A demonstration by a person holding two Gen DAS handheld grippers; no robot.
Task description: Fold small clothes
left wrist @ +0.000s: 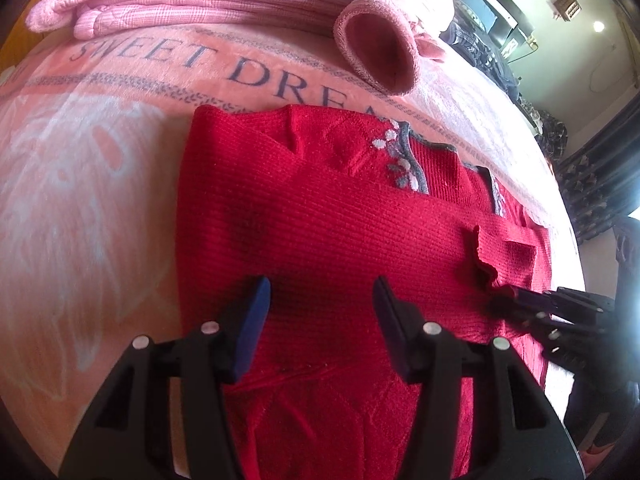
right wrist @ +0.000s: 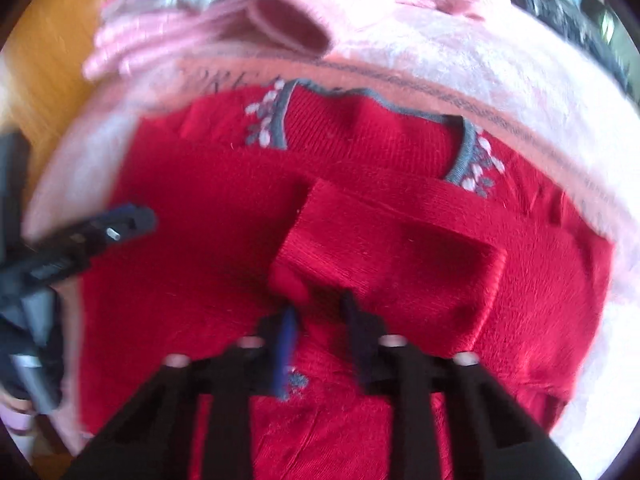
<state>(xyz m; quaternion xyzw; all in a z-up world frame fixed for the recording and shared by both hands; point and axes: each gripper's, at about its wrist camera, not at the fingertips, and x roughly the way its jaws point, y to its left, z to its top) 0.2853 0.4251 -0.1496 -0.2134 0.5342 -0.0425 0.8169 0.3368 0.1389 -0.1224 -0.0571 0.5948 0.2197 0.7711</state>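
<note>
Spread flat on the pink blanket [left wrist: 120, 128] lettered "SWEET DREAM", neck end away from the cameras: a red knitted sweater [left wrist: 320, 232] with grey-trimmed collar [left wrist: 412, 152], laid out so, presumably, for folding; at left, hovering low over the sweater's near half, the left gripper [left wrist: 320, 300], fingers spread wide with nothing between them, probably poised to pin or pinch the body cloth; further right, a sleeve [right wrist: 384, 248] doubled across the chest, cuff [right wrist: 290, 280] towards the near side; right there the right gripper [right wrist: 318, 312], fingers parted only slightly, tips at the cuff's frilled edge; whether cloth is actually pinched, impossible to tell through the motion blur; beyond, a stack of folded pink laundry [left wrist: 160, 4] and a rolled pink item [left wrist: 376, 48], seemingly done; hem cut off by the frame edges and hidden behind the gripper bodies.
</note>
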